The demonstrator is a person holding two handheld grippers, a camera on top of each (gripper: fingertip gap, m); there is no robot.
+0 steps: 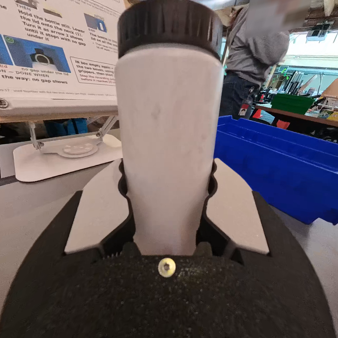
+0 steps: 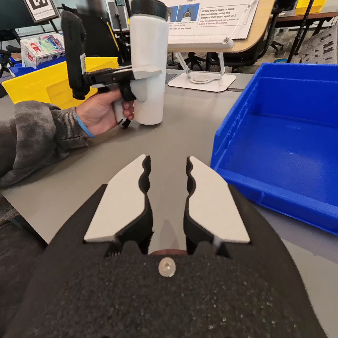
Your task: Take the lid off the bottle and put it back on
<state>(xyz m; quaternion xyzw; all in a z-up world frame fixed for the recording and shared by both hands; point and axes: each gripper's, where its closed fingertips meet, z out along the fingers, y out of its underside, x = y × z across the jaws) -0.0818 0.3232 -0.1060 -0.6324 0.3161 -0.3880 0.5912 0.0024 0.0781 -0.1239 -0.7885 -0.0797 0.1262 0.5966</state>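
Left gripper (image 2: 146,73) clamped round the mid-body of the tall white cylindrical plastic bottle (image 2: 149,69); wavy black pads tight against both sides in the left wrist view. Bottle upright, base on or just above the grey tabletop (image 2: 164,142) — contact hard to confirm. Ribbed black screw lid (image 1: 169,29) seated on the neck, no visible gap under it.

Right gripper (image 2: 168,175) low over the table, near side, well apart from the bottle. Fingers spread, nothing between them.

Likely step: bring right gripper up to the lid. For a clean job:
- Keep left clamp firm and bottle vertical; grip sits mid-body, so twisting torque could spin the smooth wall in the pads.
- Approach lid from the side at rib height, centre it between the pads, close on the ribbed band only, not the shoulder.
- Turn about the bottle axis, lift straight once free; avoid side load that tips the bottle.
- On refit, lower square to the neck to avoid cross-threading, turn until no gap.

Containers:
- Blue plastic bin (image 2: 274,146), right of the bottle: visible part of interior bare.
- Yellow plastic bin (image 2: 45,82), behind the left hand (image 2: 102,113): contents not visible from here.
- Bottle opaque; fill unknown.
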